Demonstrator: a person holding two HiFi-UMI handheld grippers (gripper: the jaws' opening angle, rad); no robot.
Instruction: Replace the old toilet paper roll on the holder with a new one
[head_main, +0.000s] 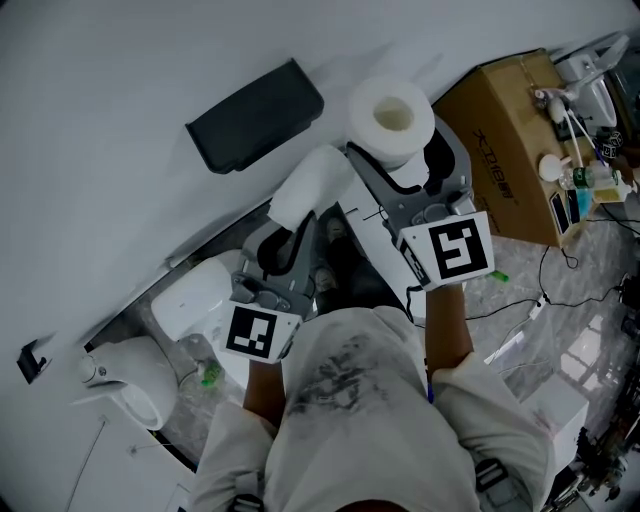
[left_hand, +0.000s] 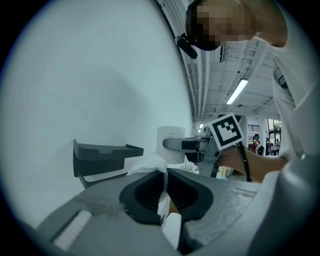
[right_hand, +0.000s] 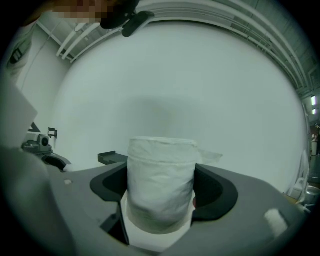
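The dark holder (head_main: 255, 115) juts from the white wall with nothing on it, and it also shows left of centre in the left gripper view (left_hand: 102, 157) and small in the right gripper view (right_hand: 112, 157). My right gripper (head_main: 400, 165) is shut on the full new roll (head_main: 392, 120), which stands upright between its jaws (right_hand: 161, 182) just right of the holder. My left gripper (head_main: 300, 215) is below the holder, shut on the thin, crumpled old roll (head_main: 310, 185). Its paper (left_hand: 150, 162) is pinched between the nearly closed jaws of the left gripper (left_hand: 165, 187).
A cardboard box (head_main: 510, 140) stands at the right with small items on it. Cables (head_main: 530, 310) run over the marble floor. White bathroom fixtures (head_main: 135, 375) sit low on the left, beside a small wall hook (head_main: 32, 362). The person's torso fills the bottom of the head view.
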